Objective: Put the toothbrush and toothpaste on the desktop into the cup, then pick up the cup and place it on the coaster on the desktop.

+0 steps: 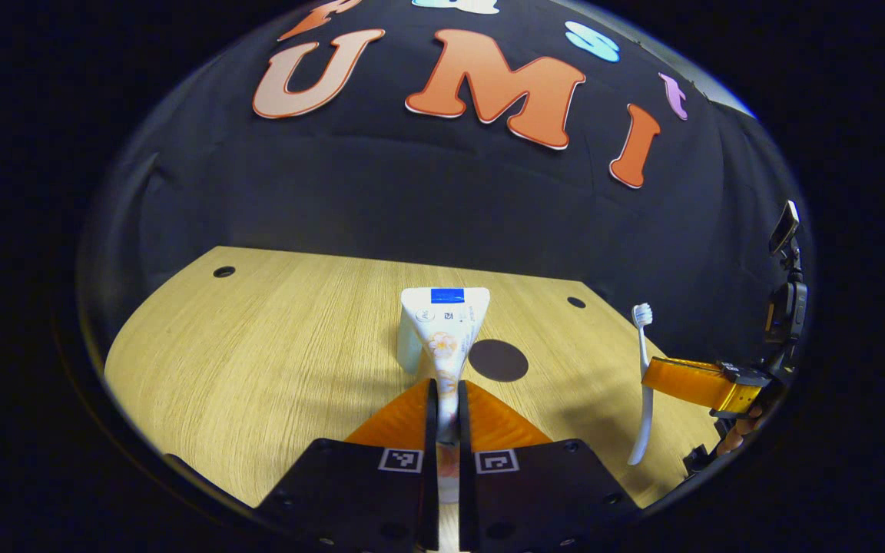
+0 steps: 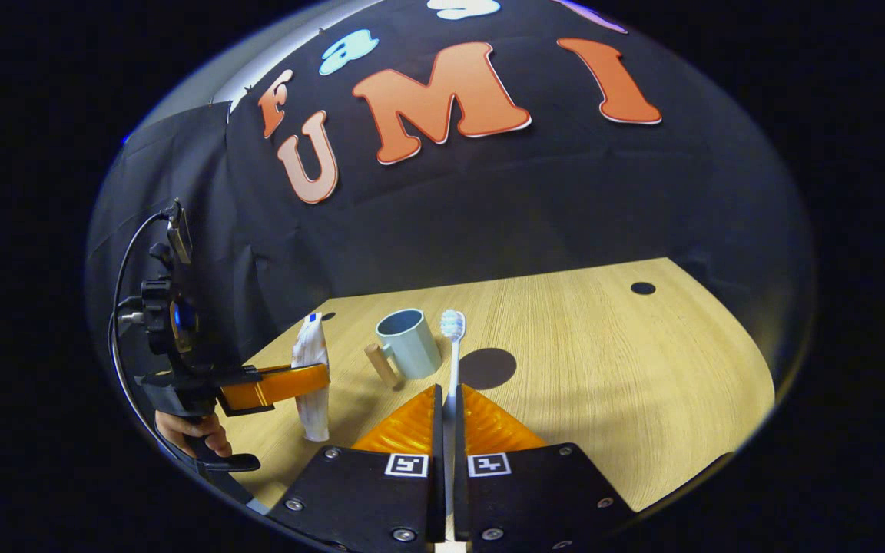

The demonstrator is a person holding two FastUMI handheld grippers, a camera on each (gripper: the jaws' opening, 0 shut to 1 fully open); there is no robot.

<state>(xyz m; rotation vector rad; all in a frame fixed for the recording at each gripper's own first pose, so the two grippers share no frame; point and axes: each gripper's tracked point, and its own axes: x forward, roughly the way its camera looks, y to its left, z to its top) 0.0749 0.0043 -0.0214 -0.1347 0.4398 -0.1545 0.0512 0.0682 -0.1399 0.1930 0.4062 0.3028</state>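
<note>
Toothpaste (image 1: 446, 338) and toothbrush (image 2: 453, 361) are clamped upright by left gripper (image 1: 446, 407) and right gripper (image 2: 449, 403), presumably for dropping into the cup (image 2: 409, 342).

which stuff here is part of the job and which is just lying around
Part of the job:
toothpaste, in the left gripper
toothbrush, in the right gripper
cup
coaster

Just there:
desktop
holes in the desktop
a hand on the left gripper's handle
</note>
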